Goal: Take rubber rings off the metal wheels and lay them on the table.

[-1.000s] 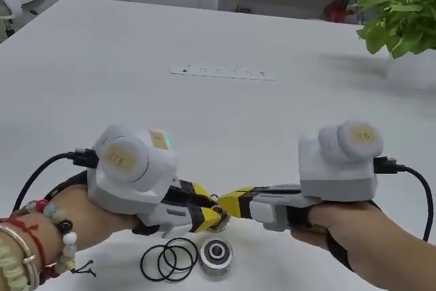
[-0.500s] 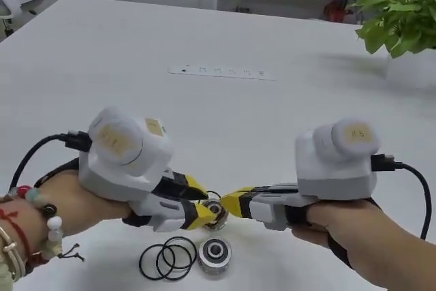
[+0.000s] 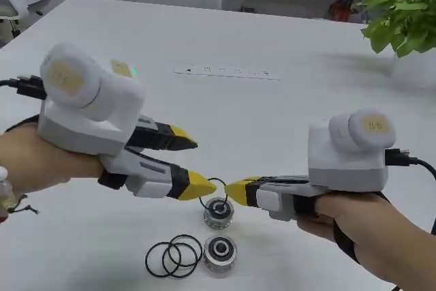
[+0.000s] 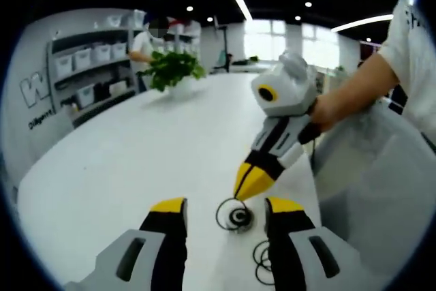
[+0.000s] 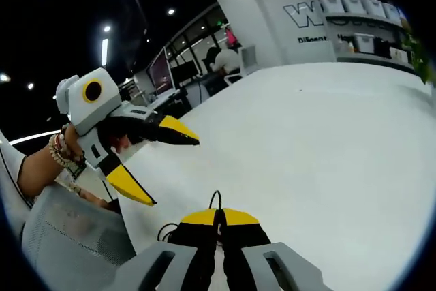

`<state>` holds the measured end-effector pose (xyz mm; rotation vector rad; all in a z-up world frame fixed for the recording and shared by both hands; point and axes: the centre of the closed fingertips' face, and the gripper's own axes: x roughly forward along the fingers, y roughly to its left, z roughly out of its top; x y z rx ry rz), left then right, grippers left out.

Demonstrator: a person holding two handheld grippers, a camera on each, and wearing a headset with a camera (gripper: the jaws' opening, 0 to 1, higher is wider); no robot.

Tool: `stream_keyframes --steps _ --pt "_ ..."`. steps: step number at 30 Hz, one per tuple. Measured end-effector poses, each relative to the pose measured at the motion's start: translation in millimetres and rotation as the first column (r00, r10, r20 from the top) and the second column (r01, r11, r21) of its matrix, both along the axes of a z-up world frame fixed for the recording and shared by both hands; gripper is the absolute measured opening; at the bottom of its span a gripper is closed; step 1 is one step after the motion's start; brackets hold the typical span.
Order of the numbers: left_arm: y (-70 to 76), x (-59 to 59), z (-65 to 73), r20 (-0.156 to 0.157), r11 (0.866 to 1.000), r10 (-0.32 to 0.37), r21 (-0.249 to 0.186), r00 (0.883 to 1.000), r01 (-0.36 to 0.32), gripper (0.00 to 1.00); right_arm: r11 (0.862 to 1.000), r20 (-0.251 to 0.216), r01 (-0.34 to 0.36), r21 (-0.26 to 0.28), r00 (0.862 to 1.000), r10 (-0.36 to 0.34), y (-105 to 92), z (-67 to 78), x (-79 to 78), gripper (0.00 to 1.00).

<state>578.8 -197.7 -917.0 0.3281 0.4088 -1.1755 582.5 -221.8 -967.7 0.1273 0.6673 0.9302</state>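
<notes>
Head view: a metal wheel (image 3: 218, 213) is seen lying flat on the white table (image 3: 286, 120), and everything else is placed against it. Just above the metal wheel and to its left, the left gripper (image 3: 194, 163) is held with its yellow-tipped jaws spread wide, and nothing is gripped between them. Just above the metal wheel and to its right, the right gripper (image 3: 230, 191) is held with its jaws pressed together on a thin black rubber ring (image 3: 216, 183). The ring is raised in a loop over the wheel's top (whether its lower part is free of the wheel cannot be told). A second wheel (image 3: 221, 253) is set just beside the metal wheel, on the side toward the person. A few loose rings (image 3: 173, 257) are laid overlapping on the table, nearer the person and to the left of the metal wheel. Well beyond the metal wheel, a white power strip (image 3: 225, 71) is seen. In the right gripper view, the ring is seen rising from between the closed tips.
</notes>
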Motion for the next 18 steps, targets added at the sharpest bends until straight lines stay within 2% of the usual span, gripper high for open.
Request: stream_keyframes --steps 3,7,10,12,18 --pt "7.4 -8.8 10.5 0.021 1.0 -0.009 0.002 1.0 0.009 0.5 1.0 0.002 -0.007 0.021 1.0 0.007 3.5 4.9 -1.6 0.0" --pt "19.6 -20.8 18.0 0.038 1.0 -0.017 0.013 0.999 0.017 0.53 0.999 0.003 -0.017 0.038 1.0 0.017 7.6 8.6 -4.3 0.0" --pt "31.4 -25.8 21.1 0.052 1.0 0.002 0.024 0.999 -0.003 0.6 0.998 0.005 -0.037 0.042 0.999 0.036 11.9 10.5 -8.5 0.0" --pt "39.2 -29.2 24.5 0.057 1.0 0.02 0.015 0.998 -0.021 0.62 0.998 0.009 -0.051 0.039 0.999 0.051 14.5 10.6 -11.6 0.0" --pt "60.7 -40.8 28.5 0.068 0.998 0.069 0.004 0.995 -0.07 0.64 0.995 0.008 -0.084 0.045 0.996 0.083 21.2 12.3 -18.0 0.0"
